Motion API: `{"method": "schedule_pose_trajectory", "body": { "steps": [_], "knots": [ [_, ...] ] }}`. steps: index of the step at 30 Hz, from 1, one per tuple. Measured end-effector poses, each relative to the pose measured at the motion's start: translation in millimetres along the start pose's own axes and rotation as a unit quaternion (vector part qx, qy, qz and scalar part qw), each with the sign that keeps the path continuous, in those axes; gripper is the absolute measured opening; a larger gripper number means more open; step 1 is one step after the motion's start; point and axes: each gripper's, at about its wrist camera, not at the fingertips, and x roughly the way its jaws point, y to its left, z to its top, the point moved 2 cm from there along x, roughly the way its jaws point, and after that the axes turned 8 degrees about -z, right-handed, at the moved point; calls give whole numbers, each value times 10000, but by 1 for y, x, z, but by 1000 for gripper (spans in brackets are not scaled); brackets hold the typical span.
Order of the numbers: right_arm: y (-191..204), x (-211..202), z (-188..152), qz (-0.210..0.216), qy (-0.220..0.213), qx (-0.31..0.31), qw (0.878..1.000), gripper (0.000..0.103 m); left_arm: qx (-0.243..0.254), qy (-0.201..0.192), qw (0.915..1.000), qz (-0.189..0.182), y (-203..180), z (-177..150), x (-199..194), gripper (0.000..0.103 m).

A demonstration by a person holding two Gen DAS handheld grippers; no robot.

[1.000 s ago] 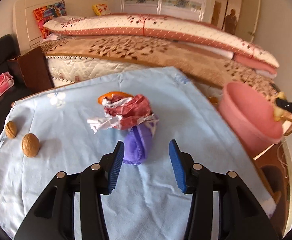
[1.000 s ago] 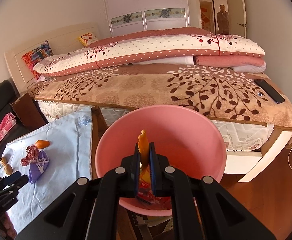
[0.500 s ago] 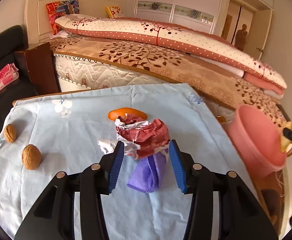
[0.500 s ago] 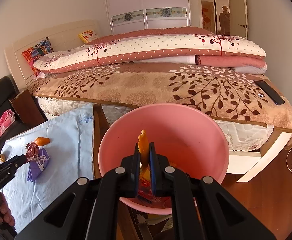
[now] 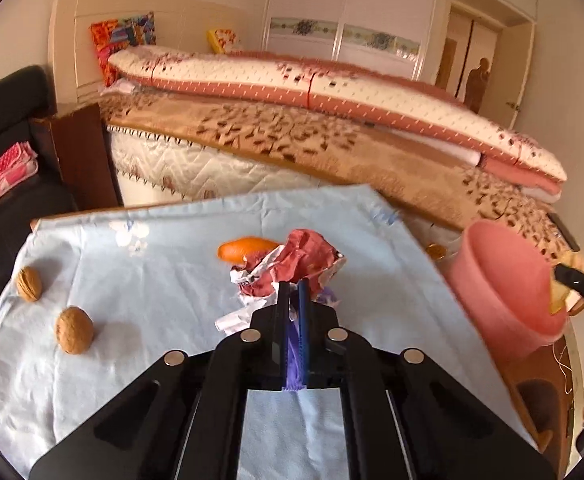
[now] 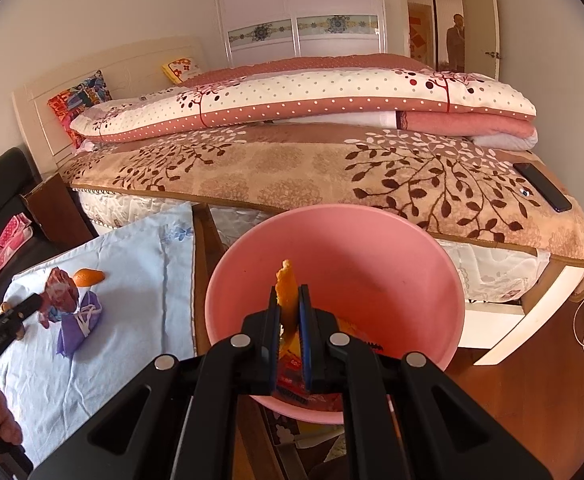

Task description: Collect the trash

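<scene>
Two jaws grip: left's, just closed, purple bag (image 5: 292,354); right's, orange peel (image 6: 286,292).

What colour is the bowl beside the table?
The bowl is pink, plain and without pattern; the right wrist view shows it best.

I am in a home bedroom: ahead of my tool a made bed (image 6: 292,168) with folded quilts (image 6: 312,96), wardrobe (image 6: 300,12) beyond.

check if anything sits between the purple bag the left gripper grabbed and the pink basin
Nothing visible does. The left gripper is shut on the purple bag, and only bare blue cloth and a wood strip lie toward the pink basin.
</scene>
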Motion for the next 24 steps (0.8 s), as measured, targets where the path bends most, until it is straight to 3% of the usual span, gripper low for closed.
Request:
{"method": "schedule_pose_trajectory", "body": {
  "steps": [10, 24],
  "knots": [
    [-8, -12, 4, -17, -134, 66, 9999, 7, 410, -325, 9967, -616, -56, 24, -24, 4],
    [-43, -9, 8, -115, -177, 321, 9993, 7, 972, -353, 9834, -1492, -157, 43, -8, 4]
  ]
}}
